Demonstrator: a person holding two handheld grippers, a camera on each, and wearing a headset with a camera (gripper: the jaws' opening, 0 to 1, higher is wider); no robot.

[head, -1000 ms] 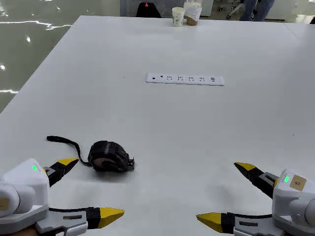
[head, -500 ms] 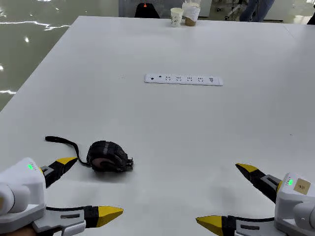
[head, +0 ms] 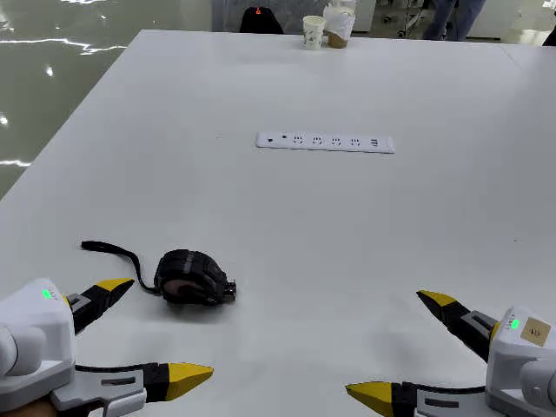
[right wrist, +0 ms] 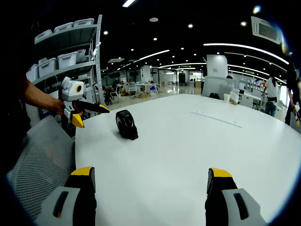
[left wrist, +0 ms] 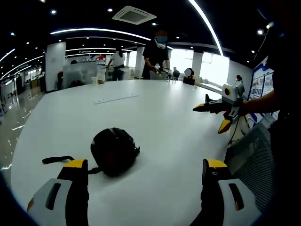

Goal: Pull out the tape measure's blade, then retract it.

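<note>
The tape measure (head: 193,277) lies on the white table (head: 347,226), its black strap (head: 113,251) trailing away to the left. No blade shows outside the case. The left gripper (head: 170,328) hovers just short of the tape measure with its jaws wide apart and nothing between them. In the head view the tape measure sits just ahead of the yellow tips, nearer the far jaw and touching neither. In the left gripper view it lies ahead of the gap between the two jaws, closer to the one on the view's left. The right gripper (head: 384,341) is low over bare tabletop, well apart from the tape measure, its jaws also spread wide and empty. In the right gripper view the tape measure (right wrist: 127,124) appears far off, to the left. A power strip (head: 325,142) lies farther up the table, and paper cups (head: 313,30) stand at the far edge.
</note>
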